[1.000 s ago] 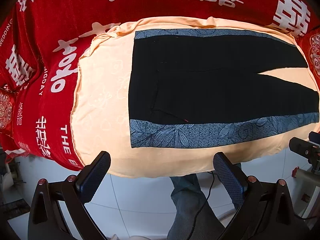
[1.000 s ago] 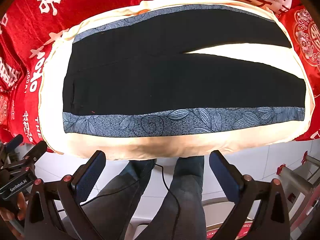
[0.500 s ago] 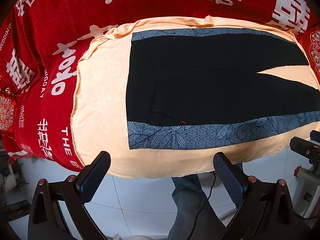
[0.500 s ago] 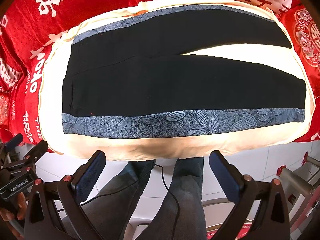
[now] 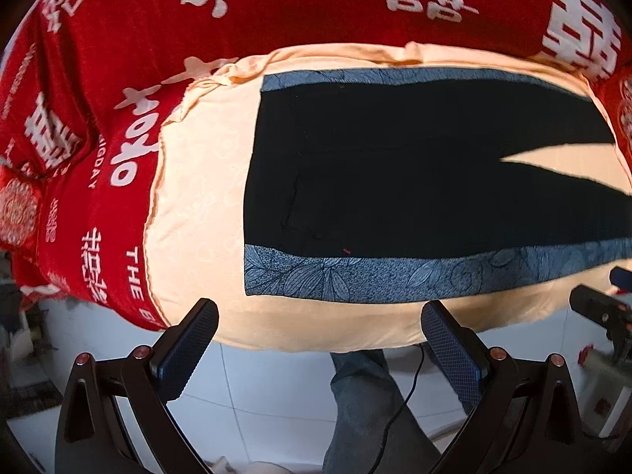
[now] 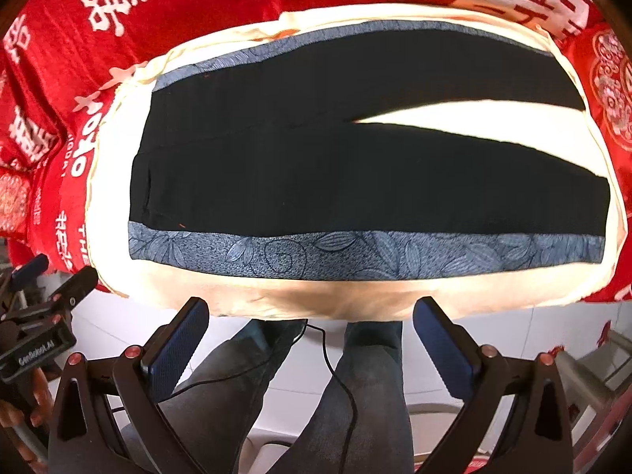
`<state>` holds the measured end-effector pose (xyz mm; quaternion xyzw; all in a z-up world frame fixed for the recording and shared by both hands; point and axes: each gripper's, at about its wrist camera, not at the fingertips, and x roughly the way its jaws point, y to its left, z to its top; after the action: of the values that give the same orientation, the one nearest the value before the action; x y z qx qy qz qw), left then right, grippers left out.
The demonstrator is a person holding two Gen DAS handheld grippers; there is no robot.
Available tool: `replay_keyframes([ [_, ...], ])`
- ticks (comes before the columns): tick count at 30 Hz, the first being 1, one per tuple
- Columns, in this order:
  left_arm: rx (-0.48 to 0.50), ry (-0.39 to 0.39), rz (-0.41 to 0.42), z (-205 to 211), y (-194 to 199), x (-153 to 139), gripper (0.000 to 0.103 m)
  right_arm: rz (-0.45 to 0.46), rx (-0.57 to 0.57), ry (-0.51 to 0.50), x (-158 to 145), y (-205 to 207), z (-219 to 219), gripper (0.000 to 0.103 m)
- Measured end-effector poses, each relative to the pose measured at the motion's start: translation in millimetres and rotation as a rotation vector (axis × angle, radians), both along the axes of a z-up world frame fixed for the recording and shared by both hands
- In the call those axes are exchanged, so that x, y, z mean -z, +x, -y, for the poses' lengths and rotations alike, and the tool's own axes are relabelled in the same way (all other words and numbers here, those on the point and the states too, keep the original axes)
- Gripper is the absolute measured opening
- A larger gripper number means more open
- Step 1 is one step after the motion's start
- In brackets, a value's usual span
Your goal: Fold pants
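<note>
1. Nearest you, both tools hang over the tiled floor (image 6: 513, 304), short of the bed edge. Your left gripper (image 5: 320, 339) has its fingers spread wide with nothing between them, and your right gripper (image 6: 312, 335) is spread and empty too.
2. Just beyond lies the peach sheet (image 5: 197, 205), bare along its near edge.
3. On it the pants (image 6: 316, 181) lie flat and unfolded: waistband to your left, legs running right with a wedge of sheet between them, the near blue patterned stripe (image 6: 355, 254) closest to you.
4. Farthest back sits the red blanket (image 5: 276, 8).
5. You appear to be at the approach, before any fold. The next move probably calls for pinching the near stripe edge, left tool by the waist and right tool by the hem, then carrying the near leg onto the far one.
</note>
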<state>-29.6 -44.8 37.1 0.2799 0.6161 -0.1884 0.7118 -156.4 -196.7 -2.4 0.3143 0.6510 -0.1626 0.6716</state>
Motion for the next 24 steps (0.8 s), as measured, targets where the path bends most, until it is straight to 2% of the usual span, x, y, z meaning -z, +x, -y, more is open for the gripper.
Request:
replay_keyframes([
  [5, -0.103, -0.015, 0.030, 1.2, -9.9, -10.9, 0.103, 0.047, -0.064, 0.022, -6.5, -9.4, 10.6, 0.103],
  [12, -0.162, 0.003, 0.037, 3.3, -28.8, -9.4, 0.103, 0.039, -0.107, 0.021, 0.2, -20.2, 22.3, 0.103],
  [18, -0.129, -0.002, 0.016, -0.2, -30.0, 0.8, 0.103, 0.043, -0.048, 0.021, 4.7, -23.4, 21.6, 0.103],
  [24, -0.079, -0.022, -0.026, -14.4, -12.2, 36.2, 0.103, 0.063, 0.059, 0.048, 28.1, -22.4, 7.8, 0.103],
])
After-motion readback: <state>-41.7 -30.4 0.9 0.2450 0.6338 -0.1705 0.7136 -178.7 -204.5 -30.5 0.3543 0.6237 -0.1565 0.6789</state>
